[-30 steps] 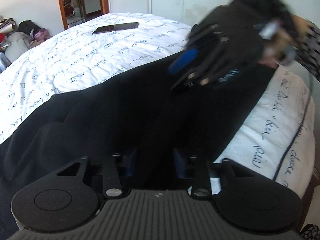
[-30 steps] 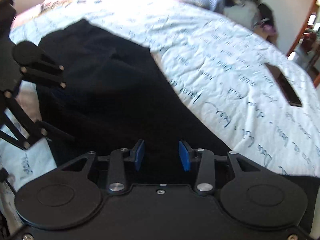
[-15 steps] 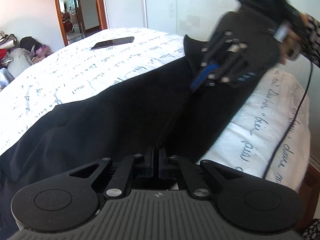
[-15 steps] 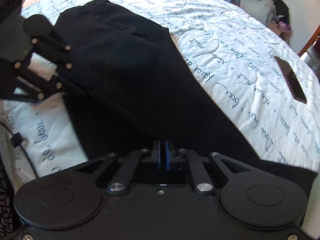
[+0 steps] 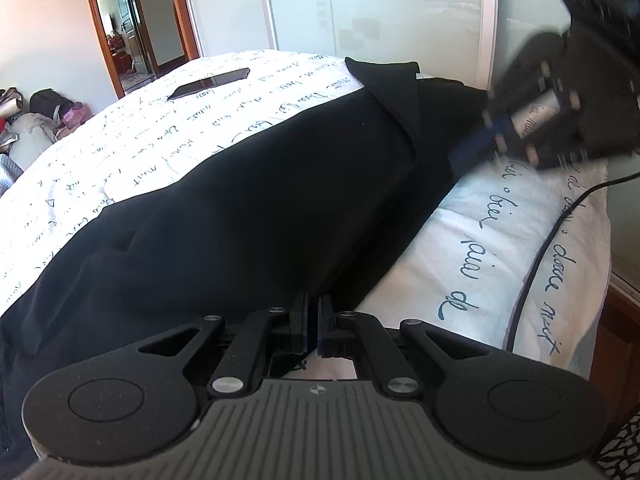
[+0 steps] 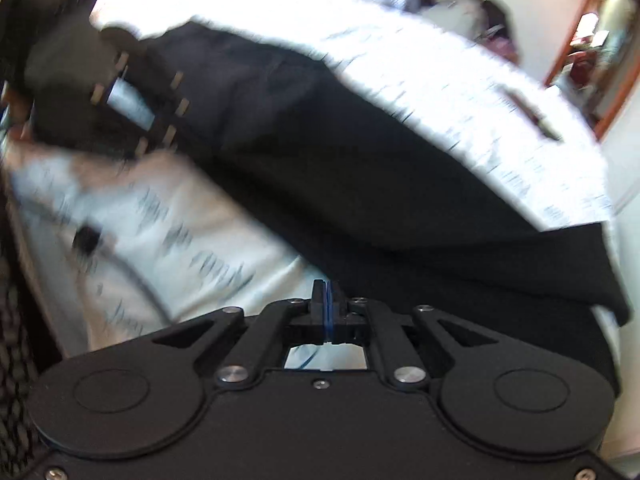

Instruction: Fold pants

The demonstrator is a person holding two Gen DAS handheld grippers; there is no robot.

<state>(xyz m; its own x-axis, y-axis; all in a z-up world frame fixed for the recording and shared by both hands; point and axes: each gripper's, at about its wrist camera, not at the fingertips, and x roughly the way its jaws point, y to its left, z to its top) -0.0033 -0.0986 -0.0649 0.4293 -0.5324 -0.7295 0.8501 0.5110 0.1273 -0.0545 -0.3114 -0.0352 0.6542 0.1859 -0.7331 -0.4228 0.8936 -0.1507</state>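
I have both sets of jaws pinching the near edge of the black pants (image 5: 260, 184), left gripper (image 5: 313, 322) and right gripper (image 6: 327, 312) spaced apart so the cloth spreads ahead across the bed (image 5: 472, 248), ready for folding over.

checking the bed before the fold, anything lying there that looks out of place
Yes: a dark phone lies flat on the white bedspread, beyond the black pants and apart from them. A black cable also trails over the bed's near edge.
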